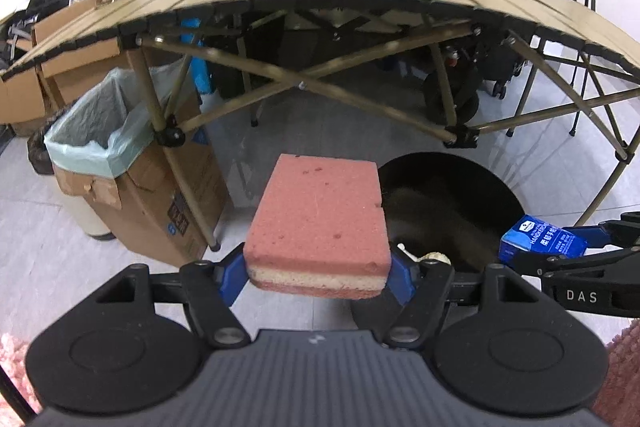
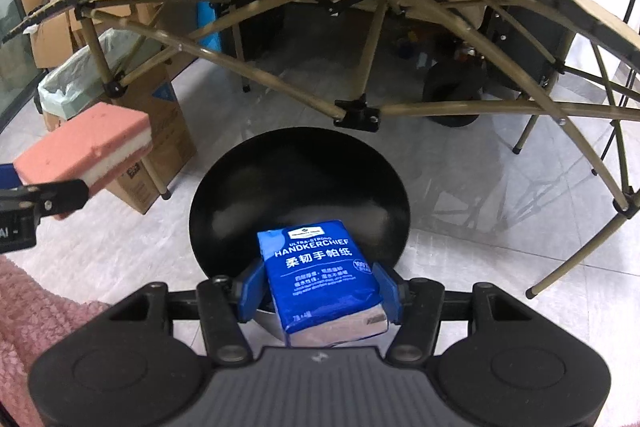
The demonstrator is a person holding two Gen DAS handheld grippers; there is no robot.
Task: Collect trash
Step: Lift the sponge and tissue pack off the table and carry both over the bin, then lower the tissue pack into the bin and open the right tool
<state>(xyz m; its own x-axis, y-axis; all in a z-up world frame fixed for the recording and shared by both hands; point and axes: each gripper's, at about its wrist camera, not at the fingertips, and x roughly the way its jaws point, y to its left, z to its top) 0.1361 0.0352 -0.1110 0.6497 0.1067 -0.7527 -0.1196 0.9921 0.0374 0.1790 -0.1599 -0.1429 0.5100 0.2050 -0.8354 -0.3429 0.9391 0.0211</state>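
Pink sponge (image 1: 318,223) sits clamped in the left gripper (image 1: 318,277) beside the black bin (image 2: 300,199); the right gripper (image 2: 318,293) clamps a tissue pack (image 2: 320,275) over the bin's near rim.

sponge and tissue pack, both held above the floor

pink sponge (image 1: 318,223) with a pale middle layer, lying flat, clamped at its near end between blue fingers (image 1: 232,277); blue handkerchief tissue pack (image 2: 322,279), label up, pinched at its sides, over a round black bin (image 2: 300,183) on the tiled floor
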